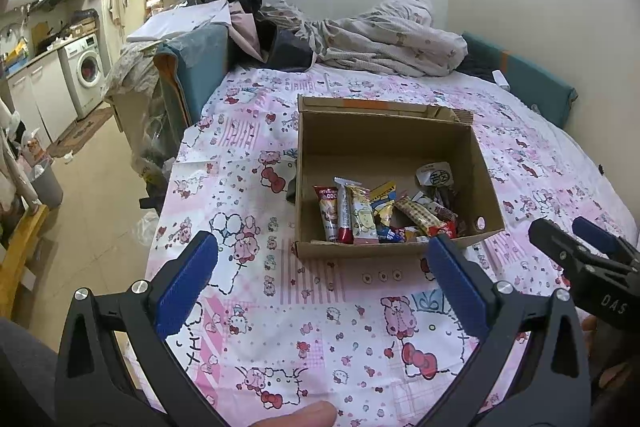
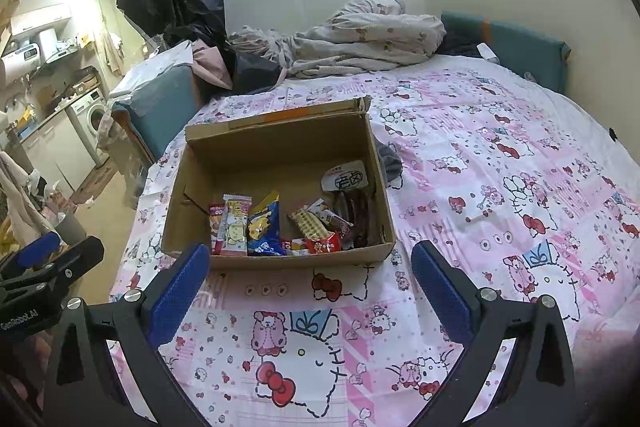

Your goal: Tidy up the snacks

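Both wrist views look forward and down across the bed (image 1: 360,327), near the cardboard box (image 1: 384,147); left view sits left, both sharing the box (image 2: 280,147).

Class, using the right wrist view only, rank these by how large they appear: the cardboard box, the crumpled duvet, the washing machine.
1. cardboard box
2. crumpled duvet, though it lies farther away, so its true size is unsure
3. washing machine, smallest, and farthest away

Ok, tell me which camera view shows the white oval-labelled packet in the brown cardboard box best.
The right wrist view: the white oval-labelled packet faces the camera there, leaning against the far right inner wall of the brown cardboard box, its dark printed characters clear. The left wrist view shows the same packet smaller and more crumpled-looking.
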